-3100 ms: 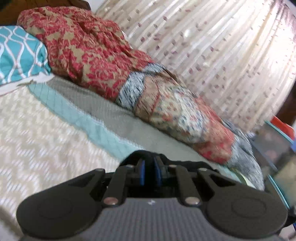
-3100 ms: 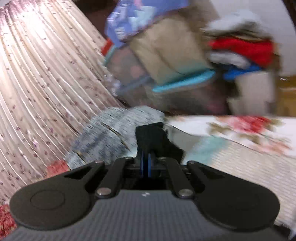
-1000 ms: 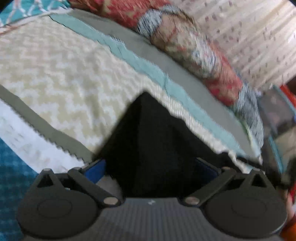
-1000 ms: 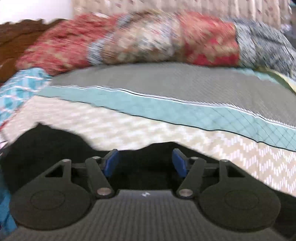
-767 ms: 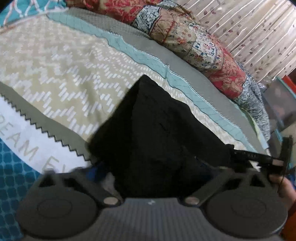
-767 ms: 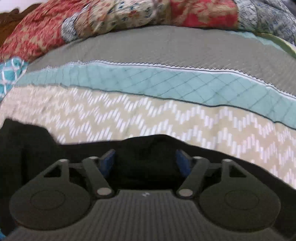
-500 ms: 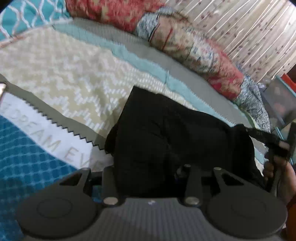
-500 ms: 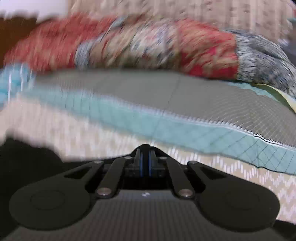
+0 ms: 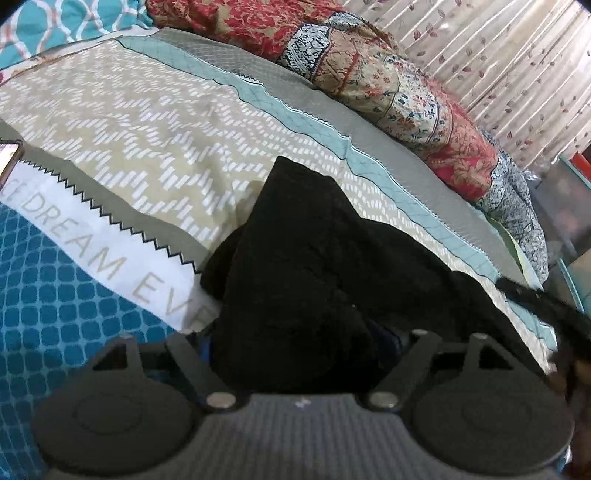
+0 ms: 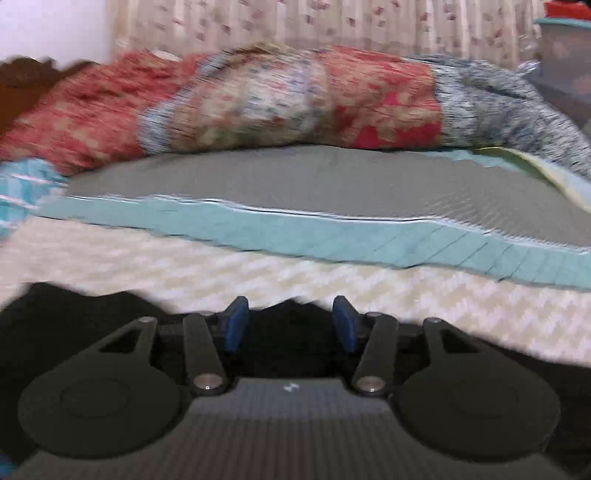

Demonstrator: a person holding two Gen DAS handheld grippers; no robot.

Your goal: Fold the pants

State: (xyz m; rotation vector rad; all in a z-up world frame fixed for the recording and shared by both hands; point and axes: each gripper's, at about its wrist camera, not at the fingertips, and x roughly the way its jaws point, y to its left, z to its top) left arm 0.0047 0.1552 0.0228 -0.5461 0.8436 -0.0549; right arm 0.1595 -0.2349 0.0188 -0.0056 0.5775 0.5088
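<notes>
The black pants [image 9: 317,266] lie bunched on the patterned bedspread [image 9: 147,133], one corner pointing toward the far side. My left gripper [image 9: 301,341] is open, and the black cloth bulges between its spread fingers and hides the blue pads. In the right wrist view my right gripper [image 10: 290,323] is open, its blue pads [image 10: 236,323] apart over the edge of the pants [image 10: 74,317]. The view is blurred. The other gripper [image 9: 532,295] and a hand show at the right edge of the left wrist view.
A red and blue patterned quilt [image 9: 388,77] is rolled along the far side of the bed before a curtain [image 9: 509,55]. A teal pillow [image 9: 55,22] lies at the far left. A phone [image 9: 9,158] sits at the left edge. Storage boxes [image 10: 565,48] stand at right.
Both grippers carried the pants, then set them on the bed. My right gripper was shut half a second ago and is now open. My left gripper has opened wider over the cloth.
</notes>
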